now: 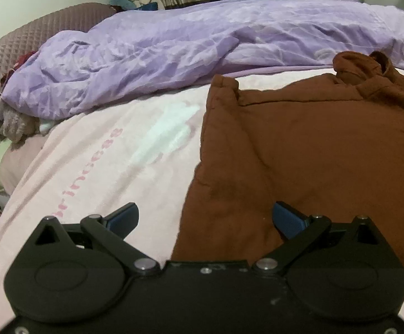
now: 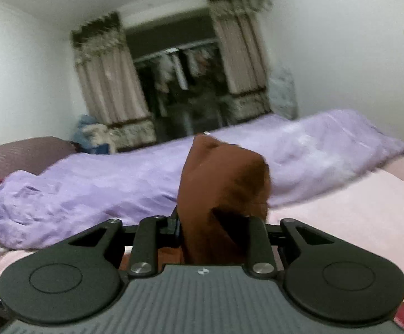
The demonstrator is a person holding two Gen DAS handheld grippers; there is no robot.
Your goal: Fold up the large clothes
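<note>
Two blue-tipped fingers of the left gripper (image 1: 205, 218) stand wide apart, holding nothing, low in the left wrist view; the soft brown garment (image 1: 307, 161) lies spread at right on the pale pink bed sheet (image 1: 112, 161), a crinkled lilac quilt (image 1: 174, 53) behind. In the right wrist view, the right gripper (image 2: 213, 222) pinches a bunched fold of the garment (image 2: 224, 183) at centre.

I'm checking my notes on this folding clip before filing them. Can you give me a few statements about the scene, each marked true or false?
1. The right claw is shut on the brown garment. True.
2. The left claw grips the garment. False: it is open, holding nothing.
3. The garment lies on a pink sheet. True.
4. The lilac duvet covers the garment. False: it lies bunched beyond it.
5. The curtains are plain blue. False: beige, patterned.
</note>
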